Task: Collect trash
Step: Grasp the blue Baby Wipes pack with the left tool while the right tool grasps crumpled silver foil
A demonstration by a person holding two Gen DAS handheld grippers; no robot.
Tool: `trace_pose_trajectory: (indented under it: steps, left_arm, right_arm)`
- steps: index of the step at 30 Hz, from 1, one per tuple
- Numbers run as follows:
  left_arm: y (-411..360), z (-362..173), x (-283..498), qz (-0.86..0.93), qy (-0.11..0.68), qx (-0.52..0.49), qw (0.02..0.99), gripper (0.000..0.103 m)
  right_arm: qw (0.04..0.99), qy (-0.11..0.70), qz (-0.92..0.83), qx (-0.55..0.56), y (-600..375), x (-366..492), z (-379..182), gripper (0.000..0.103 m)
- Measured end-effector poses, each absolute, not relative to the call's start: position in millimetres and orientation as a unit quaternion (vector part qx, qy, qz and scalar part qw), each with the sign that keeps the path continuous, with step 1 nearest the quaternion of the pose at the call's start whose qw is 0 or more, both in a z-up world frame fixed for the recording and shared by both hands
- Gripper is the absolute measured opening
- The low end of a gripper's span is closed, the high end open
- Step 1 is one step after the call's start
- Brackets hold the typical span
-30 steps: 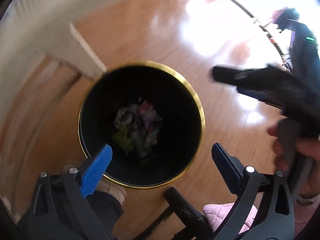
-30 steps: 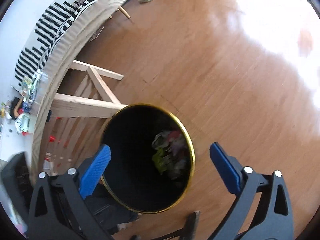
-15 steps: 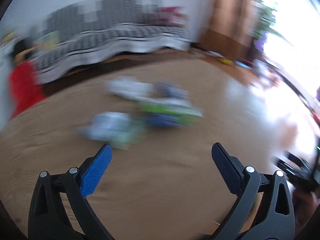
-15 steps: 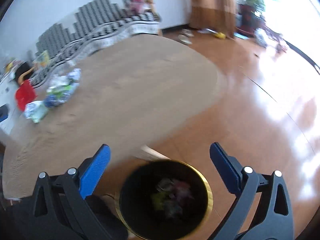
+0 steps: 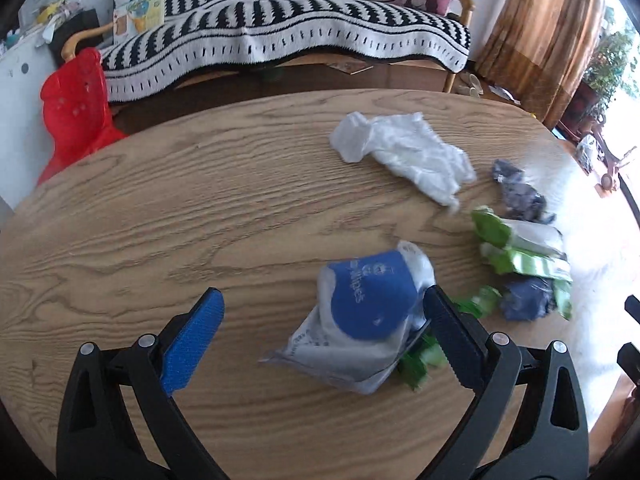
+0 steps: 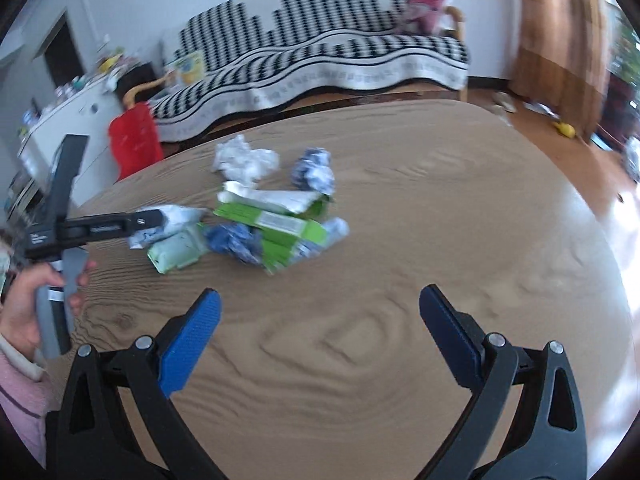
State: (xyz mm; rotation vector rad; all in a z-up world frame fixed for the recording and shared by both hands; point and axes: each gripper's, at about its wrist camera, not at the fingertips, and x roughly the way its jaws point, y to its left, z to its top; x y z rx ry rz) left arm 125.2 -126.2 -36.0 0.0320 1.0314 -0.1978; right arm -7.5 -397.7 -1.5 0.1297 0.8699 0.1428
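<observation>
Here the left gripper [image 5: 320,320] hangs over the wooden table [image 5: 200,208] with its fingers spread wide, gripping nothing; a wipes pack [image 5: 360,320] with a blue label lies lower centre of the left wrist frame, between the fingers and touching the right-hand one. Above it, in the upper right, sits a crumpled white bag [image 5: 408,156], and toward the right edge a dark blue wad [image 5: 516,192], a green-and-white wrapper [image 5: 520,248] and a second blue wad [image 5: 528,298] lie close together. In the right wrist frame the right gripper [image 6: 318,314] is likewise wide apart and empty above bare table [image 6: 440,240], with the trash pile [image 6: 260,216] clustered left of centre in the frame, well beyond its fingertips. At the left edge of that frame a hand [image 6: 28,304] holds the left gripper's grey handle, and its black finger reaches to the wipes pack [image 6: 168,220]. A striped sofa [image 5: 280,28] and a red chair [image 5: 76,108] stand behind the table.
</observation>
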Motion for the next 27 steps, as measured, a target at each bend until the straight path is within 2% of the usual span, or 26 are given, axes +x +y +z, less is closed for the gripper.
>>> trace_pose_trajectory:
  steps: [6, 10, 14, 17, 19, 21, 22, 23, 27]
  left_arm:
    - [-115, -63, 141, -0.091, 0.507, 0.015, 0.857, 0.097]
    - [-106, -63, 149, -0.089, 0.501, 0.007, 0.861, 0.097]
    - [-99, -63, 158, -0.086, 0.496, -0.009, 0.864, 0.097]
    - [-99, -67, 164, -0.082, 0.498, -0.015, 0.863, 0.097]
    - [-102, -68, 166, -0.079, 0.493, -0.004, 0.867, 0.097]
    - [-104, -68, 165, -0.082, 0.482, -0.001, 0.872, 0.085]
    - [-106, -66, 164, -0.081, 0.474, 0.009, 0.877, 0.063]
    - [-107, -63, 164, -0.079, 0.471, 0.012, 0.878, 0.060]
    - [-106, -60, 161, -0.090, 0.464, -0.005, 0.881, 0.047]
  right_arm:
    - [0.897, 0.435, 0.057, 0.043, -400, 66, -1, 0.096]
    - [0.887, 0.457, 0.058, 0.034, -395, 121, -7, 0.095]
    - [0.852, 0.516, 0.070, 0.047, -384, 169, -34, 0.075]
    - [0.843, 0.534, 0.063, 0.034, -378, 185, -47, 0.074]
    - [0.846, 0.531, 0.054, 0.004, -371, 189, -51, 0.068]
    - [0.850, 0.524, 0.042, -0.032, -366, 186, -53, 0.056]
    - [0.853, 0.519, 0.044, -0.031, -366, 184, -52, 0.050]
    - [0.854, 0.517, 0.040, -0.030, -366, 182, -52, 0.038]
    - [0.859, 0.510, 0.040, -0.033, -367, 177, -54, 0.035]
